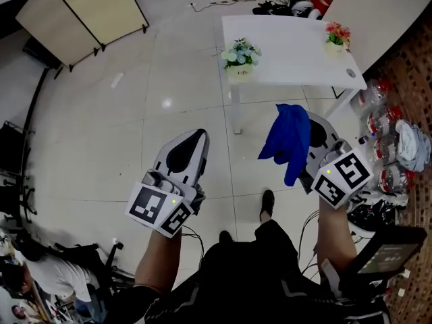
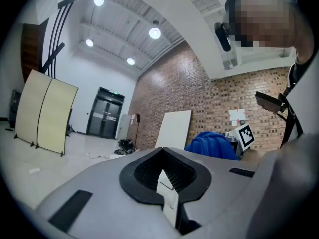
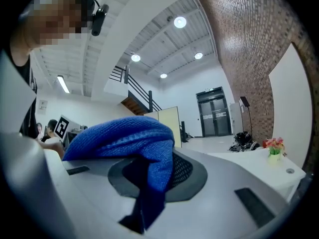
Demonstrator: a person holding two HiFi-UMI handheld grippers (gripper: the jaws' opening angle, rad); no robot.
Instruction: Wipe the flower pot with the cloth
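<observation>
So, left flower pot (image 1: 240, 61): pale, with white and blue blooms, upright at the near left corner of the white table, about twelve o'clock from the person in the head view.
Right flower pot (image 1: 336, 39): pale, with red and pink blooms, upright near the table's far right edge at one o'clock; well apart from the left flower pot; also small at three o'clock in the right gripper view.
Cloth (image 1: 289, 140): blue, coarse-woven, clamped in the right gripper and hanging in folds over its top and left side; up in the air short of the table, touching neither pot.
Right gripper (image 1: 317, 130): closed on the cloth, one fold running down into the slot between the jaws; aimed toward the table at twelve o'clock.
Left gripper (image 1: 196, 139): jaws pressed together with nothing between them; at nine o'clock of the right gripper, well apart from it, over bare floor.
White table (image 1: 290, 46): rectangular, carrying both pots.
Floor (image 1: 135, 113): pale glossy tiles.
Shoes (image 1: 267, 203): dark, at six o'clock below the table, between the two grippers.
Folding screen (image 1: 81, 12): beige panels at eleven o'clock.
Bottles (image 1: 385, 123): clear, clustered at three o'clock beside the brick wall (image 1: 412, 66).
</observation>
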